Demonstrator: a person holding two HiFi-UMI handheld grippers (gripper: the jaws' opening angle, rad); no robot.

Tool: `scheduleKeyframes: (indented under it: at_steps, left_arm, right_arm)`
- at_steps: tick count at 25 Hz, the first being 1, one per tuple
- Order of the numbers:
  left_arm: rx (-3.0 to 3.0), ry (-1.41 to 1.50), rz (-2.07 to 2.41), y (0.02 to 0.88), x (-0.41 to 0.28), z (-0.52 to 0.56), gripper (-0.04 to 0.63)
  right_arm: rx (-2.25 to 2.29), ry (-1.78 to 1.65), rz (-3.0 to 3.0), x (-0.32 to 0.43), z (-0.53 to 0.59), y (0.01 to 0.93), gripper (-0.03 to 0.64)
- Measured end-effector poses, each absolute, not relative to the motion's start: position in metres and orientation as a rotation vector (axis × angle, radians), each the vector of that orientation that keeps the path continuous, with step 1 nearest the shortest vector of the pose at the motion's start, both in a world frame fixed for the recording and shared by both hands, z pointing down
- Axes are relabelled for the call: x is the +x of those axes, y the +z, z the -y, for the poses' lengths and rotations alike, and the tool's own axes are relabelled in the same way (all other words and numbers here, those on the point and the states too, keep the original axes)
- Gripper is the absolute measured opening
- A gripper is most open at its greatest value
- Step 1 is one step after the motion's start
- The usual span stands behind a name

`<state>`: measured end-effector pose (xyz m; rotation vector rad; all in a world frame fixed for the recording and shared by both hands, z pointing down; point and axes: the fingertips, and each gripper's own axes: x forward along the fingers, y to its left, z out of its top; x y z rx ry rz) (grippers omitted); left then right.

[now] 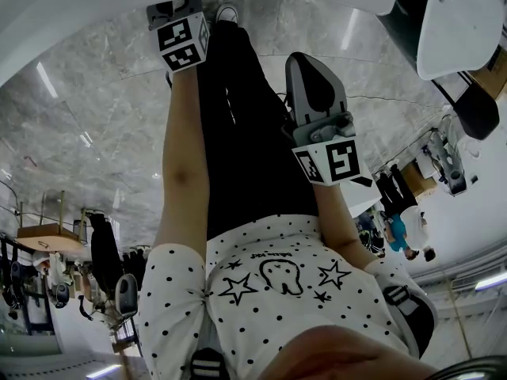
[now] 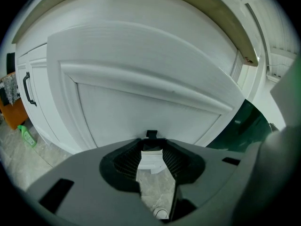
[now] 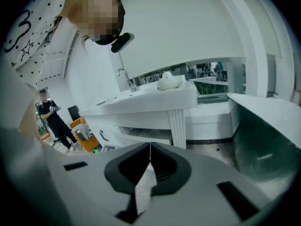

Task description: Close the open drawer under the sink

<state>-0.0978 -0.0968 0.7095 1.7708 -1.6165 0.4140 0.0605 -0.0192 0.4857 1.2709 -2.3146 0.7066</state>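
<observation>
Far left: we're looking at a white cabinet door (image 2: 42, 102) with a black handle (image 2: 29, 89). A green bottle (image 2: 27, 135) is on the marble floor (image 2: 33, 161) at its foot, and something orange (image 2: 10, 117) sits just beyond.
Left gripper: the left gripper (image 2: 151, 147) is right up at the drawer with its fingers spread a little. Nothing is between them; we see only white panel and floor through the gap.
Drawer: the drawer (image 2: 141, 84) shows us its white framed front, which fills the left gripper view and slants across it. A small black piece (image 2: 151, 134) peeks out just past the fingertips, and we cannot tell whether they touch it. In the right gripper view the drawer juts out open below the sink.
Sink: the white surface (image 3: 141, 100) carries a curved tap (image 3: 123, 76) and a white lump (image 3: 169, 81) near its edge. A fluted post (image 3: 177, 126) under the corner stands in front of the drawer's right end.
Right gripper: the right gripper (image 3: 150, 147) has its fingers pressed together and is empty. It's well back from the sink, and the head view has it beside the person's black trouser leg (image 1: 245, 133).
Right edge: a dark green glassy panel (image 3: 263, 145) is close on that side.
Background: we spot a person in dark clothes (image 3: 54, 121) and an orange chair (image 3: 84, 135) left of the sink.
</observation>
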Motion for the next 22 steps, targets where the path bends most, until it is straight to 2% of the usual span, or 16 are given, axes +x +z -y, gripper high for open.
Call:
scheduleKeyframes:
  at_steps: [22]
  left_arm:
    - [1.764,0.383,1.645,0.706,-0.1,0.119,0.14]
  right_arm:
    - [1.278,0.717,2.306,0.068,0.022,0.488,0.014]
